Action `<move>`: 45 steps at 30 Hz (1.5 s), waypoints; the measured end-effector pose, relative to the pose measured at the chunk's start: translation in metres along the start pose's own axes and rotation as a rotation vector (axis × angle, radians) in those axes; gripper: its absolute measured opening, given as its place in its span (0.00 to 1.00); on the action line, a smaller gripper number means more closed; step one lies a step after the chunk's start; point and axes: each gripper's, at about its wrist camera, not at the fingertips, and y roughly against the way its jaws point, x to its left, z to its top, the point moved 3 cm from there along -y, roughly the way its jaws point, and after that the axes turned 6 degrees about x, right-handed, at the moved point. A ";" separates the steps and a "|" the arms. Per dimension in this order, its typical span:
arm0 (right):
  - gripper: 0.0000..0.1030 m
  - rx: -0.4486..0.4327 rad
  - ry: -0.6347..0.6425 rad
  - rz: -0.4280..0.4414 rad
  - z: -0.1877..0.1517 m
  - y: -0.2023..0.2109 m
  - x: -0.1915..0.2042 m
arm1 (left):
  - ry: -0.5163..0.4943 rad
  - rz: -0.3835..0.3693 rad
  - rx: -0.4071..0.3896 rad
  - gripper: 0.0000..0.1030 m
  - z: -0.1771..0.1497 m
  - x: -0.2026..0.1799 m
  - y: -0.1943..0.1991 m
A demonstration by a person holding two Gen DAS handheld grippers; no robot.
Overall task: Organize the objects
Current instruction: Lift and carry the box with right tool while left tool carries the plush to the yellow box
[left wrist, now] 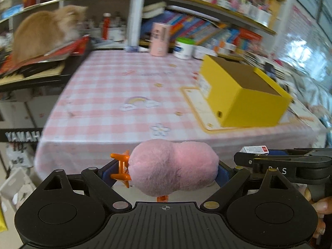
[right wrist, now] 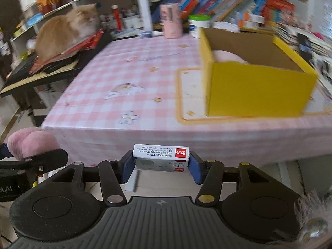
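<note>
My left gripper (left wrist: 166, 173) is shut on a pink plush toy (left wrist: 174, 166) with orange feet, held in the air in front of the table's near edge. My right gripper (right wrist: 160, 167) is shut on a small white box of staples (right wrist: 160, 156) with a red label, also in front of the table. The open yellow box (right wrist: 257, 87) stands on a mat at the right of the table, with something pink inside it; it also shows in the left wrist view (left wrist: 244, 95). The toy shows at the left of the right wrist view (right wrist: 31, 143).
The table has a pink checked cloth (right wrist: 132, 72). A pink tube (right wrist: 171, 20) and a white jar (right wrist: 198, 25) stand at its far edge. An orange cat (right wrist: 66, 29) lies on books on a side stand at the left. Bookshelves fill the back.
</note>
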 end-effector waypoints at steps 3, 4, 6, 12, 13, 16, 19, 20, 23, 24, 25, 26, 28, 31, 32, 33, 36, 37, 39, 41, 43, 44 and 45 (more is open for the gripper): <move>0.50 0.003 -0.043 -0.038 -0.009 0.008 -0.017 | -0.042 -0.036 0.008 0.88 0.001 -0.018 -0.007; 0.50 0.001 -0.056 -0.050 -0.012 0.010 -0.023 | -0.057 -0.048 0.010 0.88 0.000 -0.024 -0.008; 0.50 -0.005 -0.088 -0.073 -0.018 0.016 -0.035 | -0.089 -0.070 0.017 0.88 0.001 -0.037 -0.012; 0.50 -0.016 -0.179 -0.131 -0.030 0.031 -0.072 | -0.162 -0.133 0.032 0.88 0.007 -0.075 -0.026; 0.50 -0.020 -0.188 -0.141 -0.032 0.034 -0.078 | -0.173 -0.142 0.037 0.88 0.009 -0.081 -0.029; 0.50 -0.020 -0.222 -0.165 -0.034 0.038 -0.096 | -0.210 -0.159 0.046 0.88 0.014 -0.098 -0.037; 0.50 -0.024 -0.248 -0.178 -0.033 0.040 -0.112 | -0.224 -0.165 0.043 0.88 0.021 -0.111 -0.043; 0.50 -0.027 -0.251 -0.181 -0.032 0.041 -0.116 | -0.227 -0.165 0.040 0.88 0.024 -0.114 -0.045; 0.50 -0.031 -0.257 -0.188 -0.027 0.041 -0.129 | -0.233 -0.164 0.037 0.88 0.031 -0.125 -0.051; 0.50 -0.029 -0.259 -0.188 -0.025 0.040 -0.132 | -0.233 -0.162 0.038 0.88 0.033 -0.127 -0.053; 0.50 -0.027 -0.259 -0.188 -0.022 0.039 -0.136 | -0.232 -0.161 0.039 0.88 0.035 -0.129 -0.055; 0.50 -0.026 -0.258 -0.189 -0.020 0.038 -0.139 | -0.230 -0.159 0.039 0.88 0.037 -0.131 -0.057; 0.50 -0.025 -0.251 -0.188 -0.014 0.036 -0.145 | -0.228 -0.158 0.039 0.88 0.041 -0.135 -0.061; 0.50 -0.021 -0.239 -0.187 -0.006 0.032 -0.154 | -0.229 -0.159 0.037 0.88 0.047 -0.143 -0.068; 0.50 -0.019 -0.236 -0.187 -0.003 0.031 -0.156 | -0.231 -0.159 0.037 0.88 0.049 -0.145 -0.070; 0.50 -0.018 -0.233 -0.187 -0.001 0.029 -0.160 | -0.234 -0.159 0.036 0.88 0.051 -0.148 -0.072; 0.50 -0.018 -0.230 -0.186 0.006 0.026 -0.169 | -0.242 -0.158 0.027 0.88 0.057 -0.155 -0.077; 0.50 -0.018 -0.229 -0.185 0.008 0.025 -0.172 | -0.243 -0.157 0.022 0.88 0.059 -0.158 -0.078; 0.50 -0.017 -0.224 -0.183 0.012 0.023 -0.177 | -0.245 -0.156 0.013 0.88 0.063 -0.163 -0.081; 0.50 -0.020 -0.216 -0.180 0.017 0.021 -0.183 | -0.246 -0.154 0.006 0.88 0.067 -0.168 -0.084; 0.50 -0.024 -0.208 -0.177 0.022 0.020 -0.188 | -0.246 -0.149 0.000 0.88 0.071 -0.172 -0.087; 0.50 -0.024 -0.208 -0.172 0.025 0.019 -0.191 | -0.244 -0.147 -0.003 0.88 0.073 -0.174 -0.088; 0.50 -0.025 -0.210 -0.165 0.027 0.018 -0.194 | -0.243 -0.145 -0.006 0.88 0.075 -0.176 -0.089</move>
